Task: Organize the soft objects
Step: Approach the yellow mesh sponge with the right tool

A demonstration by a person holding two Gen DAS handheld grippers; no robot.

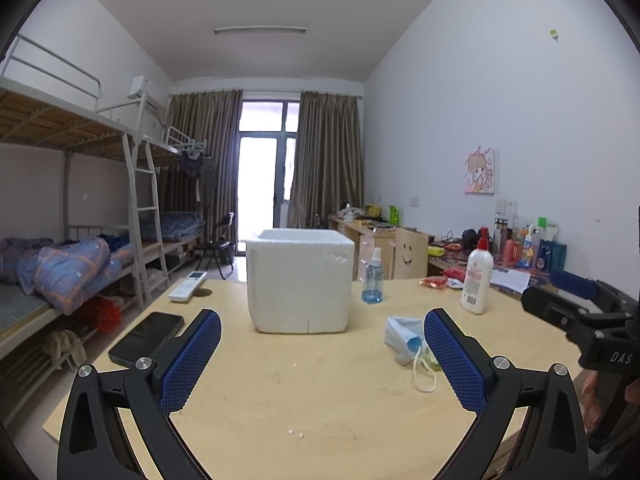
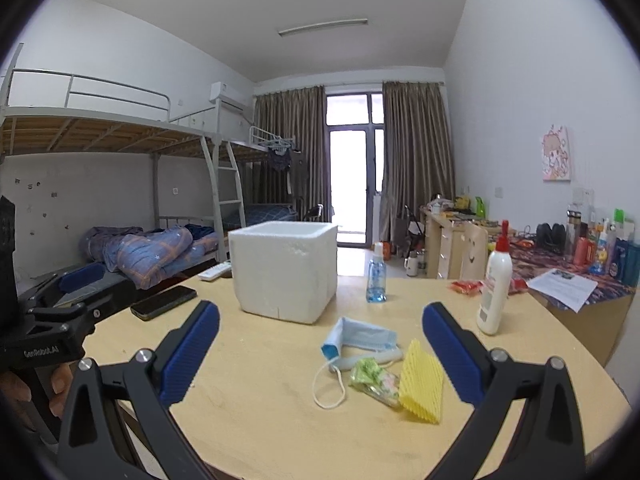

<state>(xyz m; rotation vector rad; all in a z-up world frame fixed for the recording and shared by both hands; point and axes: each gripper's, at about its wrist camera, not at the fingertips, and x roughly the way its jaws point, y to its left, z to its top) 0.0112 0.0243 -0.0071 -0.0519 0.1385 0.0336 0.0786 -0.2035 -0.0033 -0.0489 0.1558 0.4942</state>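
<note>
Light wooden table (image 2: 260, 396): it is filling the lower half of both views and carrying everything named below.
White square foam box (image 2: 285, 270): it is standing upright with its top open, at 12 o'clock from the left gripper and at 11 o'clock from the right gripper, well apart from both.
Left gripper (image 1: 322, 364): its blue-padded jaws are spreading wide and gripping nothing, hovering over bare tabletop; in the right wrist view its black body is showing at 9 o'clock.
Right gripper (image 2: 320, 354): its jaws are likewise released and empty, framing the soft objects from above; in the left wrist view its body (image 1: 580, 312) is sitting at 3 o'clock.
White lotion bottle with a red nozzle (image 2: 496, 288): it is standing upright at 2 o'clock from the right gripper, beside its right finger.
Clear blue spray bottle (image 2: 376, 276): it is standing just right of the foam box, at 1 o'clock.
Black phone (image 2: 164, 301): it is lying flat at 10 o'clock, left of the box.
White remote control (image 1: 188, 286): it is lying past the phone, near the table's far left edge.
Crumpled light-blue face mask (image 2: 360, 340): it is lying between the right gripper's fingers, its white ear loop trailing toward 6 o'clock.
Yellow foam-net sleeve (image 2: 421, 382): it is lying flat just right of the mask, near the right finger.
Green-and-clear crinkled wrapper (image 2: 374, 378): it is lying between mask and yellow sleeve, touching both.
</note>
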